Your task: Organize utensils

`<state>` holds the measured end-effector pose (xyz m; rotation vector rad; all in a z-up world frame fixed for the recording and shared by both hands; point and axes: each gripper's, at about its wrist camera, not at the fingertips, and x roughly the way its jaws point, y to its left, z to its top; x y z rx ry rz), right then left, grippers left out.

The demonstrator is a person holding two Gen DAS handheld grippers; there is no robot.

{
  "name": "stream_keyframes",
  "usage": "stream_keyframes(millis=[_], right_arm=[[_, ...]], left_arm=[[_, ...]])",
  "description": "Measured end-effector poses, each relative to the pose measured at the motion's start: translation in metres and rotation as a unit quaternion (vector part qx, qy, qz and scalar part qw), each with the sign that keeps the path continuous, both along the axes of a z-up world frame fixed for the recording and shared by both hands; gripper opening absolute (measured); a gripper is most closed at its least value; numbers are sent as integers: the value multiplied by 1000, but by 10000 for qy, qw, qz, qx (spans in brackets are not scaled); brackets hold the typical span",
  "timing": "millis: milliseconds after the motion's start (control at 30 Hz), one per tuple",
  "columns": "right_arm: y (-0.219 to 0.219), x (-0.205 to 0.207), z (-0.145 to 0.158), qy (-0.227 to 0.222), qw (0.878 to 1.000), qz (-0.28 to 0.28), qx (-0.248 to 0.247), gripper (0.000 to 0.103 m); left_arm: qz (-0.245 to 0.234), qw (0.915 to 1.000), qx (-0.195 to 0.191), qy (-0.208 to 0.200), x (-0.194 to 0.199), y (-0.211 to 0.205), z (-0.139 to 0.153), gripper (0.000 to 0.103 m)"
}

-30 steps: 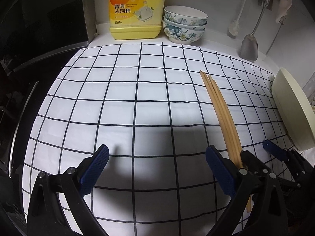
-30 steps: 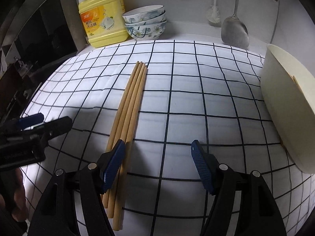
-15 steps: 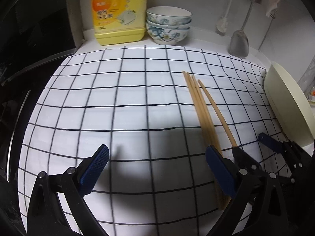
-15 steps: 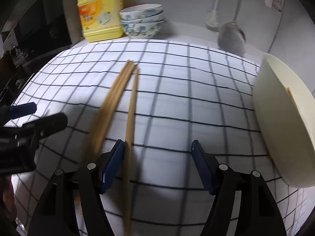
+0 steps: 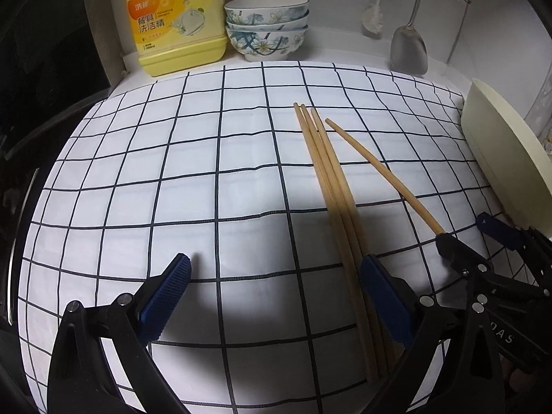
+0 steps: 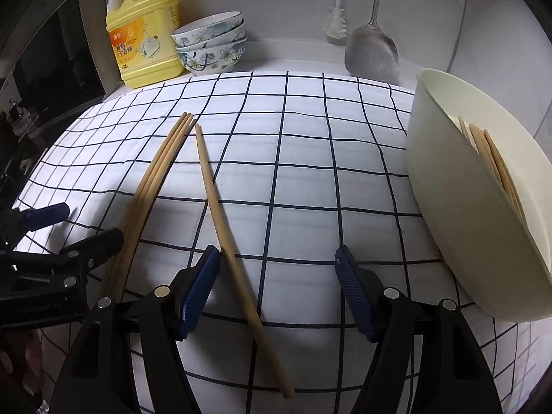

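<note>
Two grippers stand released over the checked cloth [image 5: 172,179]. The right gripper [image 6: 276,289] straddles the single chopstick [image 6: 220,220], its pads off it; the left gripper [image 5: 276,296] holds nothing, with three chopsticks [image 5: 331,186] passing its right pad toward 12 o'clock. At 2 o'clock a cream bowl [image 6: 459,214] holds more chopsticks [image 6: 496,165]. Farthest, at 11 o'clock, stand stacked bowls [image 6: 214,48].

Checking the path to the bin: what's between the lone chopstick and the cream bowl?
Only bare checked cloth lies between the lone chopstick and the cream bowl, seen in the right wrist view.
</note>
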<state>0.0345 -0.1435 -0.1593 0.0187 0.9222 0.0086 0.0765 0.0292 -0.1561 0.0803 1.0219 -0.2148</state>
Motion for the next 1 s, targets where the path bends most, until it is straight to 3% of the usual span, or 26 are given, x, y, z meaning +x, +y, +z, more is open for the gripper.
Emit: stream_keyframes(millis=[333,467,633,867,933,1000], right_arm=[[2,1,1,-22,10000,18,62,67],[6,3,0,-21,10000,31,50,67],[10,10,-1,-2,9999,130,2,67],[16,18,-2,-62,9995,288,-69,66],[18,19,-2,-110,9991,404,-119,65],[18,19,-1,-125,9987,496,-71,54]], left_arm=[[210,9998,14,67,1,9,-3,98],[162,9991,399,-9,7,-3,-4,98],[396,9987,260,164,23,4,-5,98],[516,9982,289,110,33,4,-6,98],[515,9983,256,68,34,4,-6,97],[512,9984,231,-8,34,4,-6,95]])
